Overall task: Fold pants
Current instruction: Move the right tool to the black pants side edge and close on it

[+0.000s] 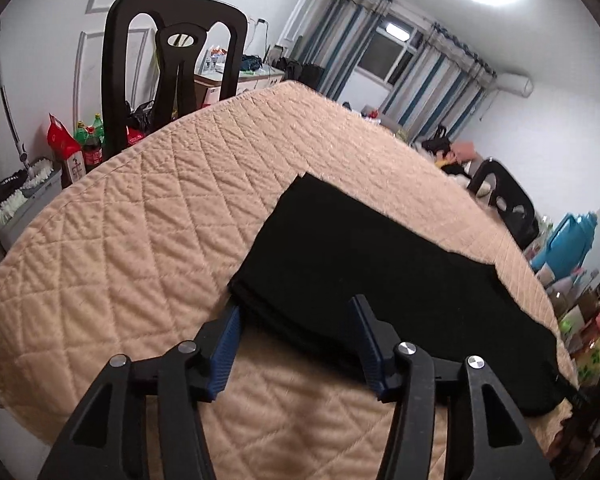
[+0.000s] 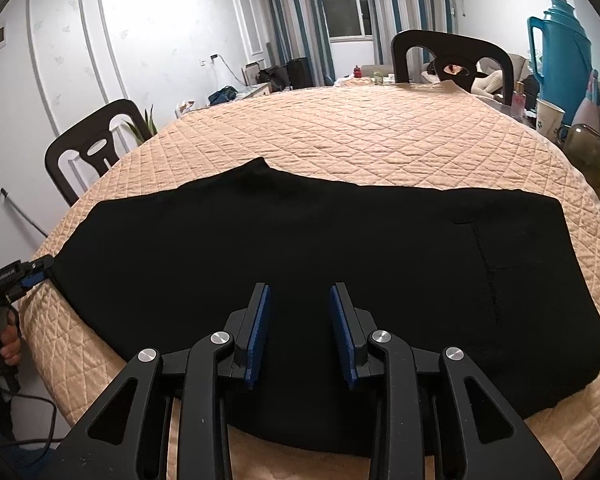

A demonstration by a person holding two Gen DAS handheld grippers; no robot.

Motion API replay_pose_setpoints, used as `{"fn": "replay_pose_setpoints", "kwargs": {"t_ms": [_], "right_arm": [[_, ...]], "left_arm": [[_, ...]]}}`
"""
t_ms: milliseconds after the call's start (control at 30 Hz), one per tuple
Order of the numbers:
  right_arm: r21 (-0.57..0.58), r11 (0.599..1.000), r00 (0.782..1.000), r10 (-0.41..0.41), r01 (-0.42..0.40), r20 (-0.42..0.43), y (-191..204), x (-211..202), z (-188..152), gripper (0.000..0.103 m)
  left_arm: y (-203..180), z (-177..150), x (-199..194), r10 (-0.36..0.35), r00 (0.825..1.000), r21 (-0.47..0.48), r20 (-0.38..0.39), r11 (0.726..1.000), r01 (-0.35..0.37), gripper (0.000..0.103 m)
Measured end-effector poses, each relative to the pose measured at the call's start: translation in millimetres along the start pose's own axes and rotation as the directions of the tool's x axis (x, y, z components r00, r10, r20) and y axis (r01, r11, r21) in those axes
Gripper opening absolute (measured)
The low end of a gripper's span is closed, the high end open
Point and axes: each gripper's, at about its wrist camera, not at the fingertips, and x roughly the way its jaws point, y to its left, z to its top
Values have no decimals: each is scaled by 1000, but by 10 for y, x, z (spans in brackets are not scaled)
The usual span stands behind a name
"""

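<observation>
Black pants [image 2: 300, 248] lie flat, folded lengthwise, across a table with a peach quilted cover [image 2: 360, 136]. A stitched pocket outline shows near their right end. My right gripper [image 2: 300, 300] is open above the near edge of the pants, nothing between its blue pads. My left gripper [image 1: 296, 312] is open at the left end of the pants [image 1: 360, 264], its fingers either side of the hem corner. The left gripper also shows in the right wrist view [image 2: 40, 270] at the pants' left end.
Dark chairs stand at the table's left [image 2: 92, 148] and far side [image 2: 452, 60]. A blue thermos jug [image 2: 564, 56], a paper cup [image 2: 548, 116] and bottles crowd the right edge. Soda bottles [image 1: 90, 144] and a bin sit on the floor at left.
</observation>
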Motion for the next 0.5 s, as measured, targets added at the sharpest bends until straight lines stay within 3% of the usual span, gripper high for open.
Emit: {"fn": "replay_pose_setpoints", "kwargs": {"t_ms": [167,267,333,400,500], "right_arm": [[14,1000,1000,-3,3,3,-32,2,19,32],[13,1000,1000,-1,1,6,-18,9,30,32],[13,1000,1000,3,-3,8,-10,16,35,32],[14,1000,1000,7,-7,10,-4,8,31,32],[17,1000,1000,21,-21,13,-7,-12,23,32]], "left_arm": [[-80,40,91,-9,1000,11,15,1000,9,54],[-126,61,175,19,1000,23,7,1000,-19,36],[-158,81,205,38,999,43,9,998,-39,15],[-197,113,209,34,999,61,6,998,-34,7],[-340,163,163,1,1000,106,19,994,-3,7]]}}
